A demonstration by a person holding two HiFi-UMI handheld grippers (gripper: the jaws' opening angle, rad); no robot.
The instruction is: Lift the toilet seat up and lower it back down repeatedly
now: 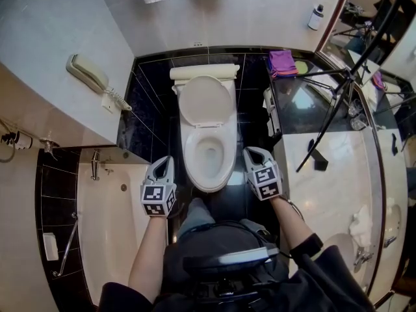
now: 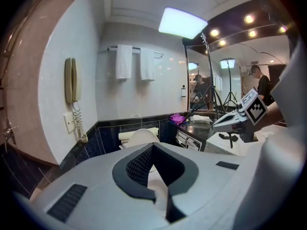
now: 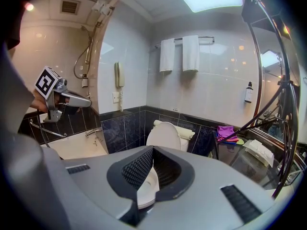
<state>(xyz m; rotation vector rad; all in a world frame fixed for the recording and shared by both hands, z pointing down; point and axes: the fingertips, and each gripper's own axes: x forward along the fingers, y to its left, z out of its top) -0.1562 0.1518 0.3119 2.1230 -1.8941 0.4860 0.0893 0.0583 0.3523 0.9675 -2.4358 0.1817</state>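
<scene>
Two claws on site, each in a person's hand, flanking the front of the toilet bowl (image 1: pixel 209 186) on the dark floor (image 1: pixel 237 200).

Left claw (image 1: pixel 165 162): just beside the bowl's left edge, clear of it. Pads together at the tips, nothing gripped.

Right claw (image 1: pixel 251 153): just beside the bowl's right edge, likewise clear. Closed and empty, with only the bowl rim showing past the pads in the right gripper view.

Toilet seat (image 1: pixel 225 173): down on the bowl rim, as far as can be made out. Lid (image 1: pixel 205 99) upright against the cistern (image 1: pixel 204 71), which backs onto the rear wall.

Surroundings:
- Bathtub (image 1: pixel 110 239) along the left side.
- Wall telephone (image 1: pixel 88 75) above the bathtub's far end, cord hanging.
- Two white towels (image 2: pixel 123 61) on a rail high on the rear wall.
- Counter (image 1: pixel 331 194) along the right side, dark at its far end.
- Purple cloth (image 1: pixel 282 61) at the counter's far left corner.
- Bottle (image 1: pixel 316 17) against the wall above that corner.
- Black tripod (image 1: pixel 338 103) with its legs spread over the dark section.
</scene>
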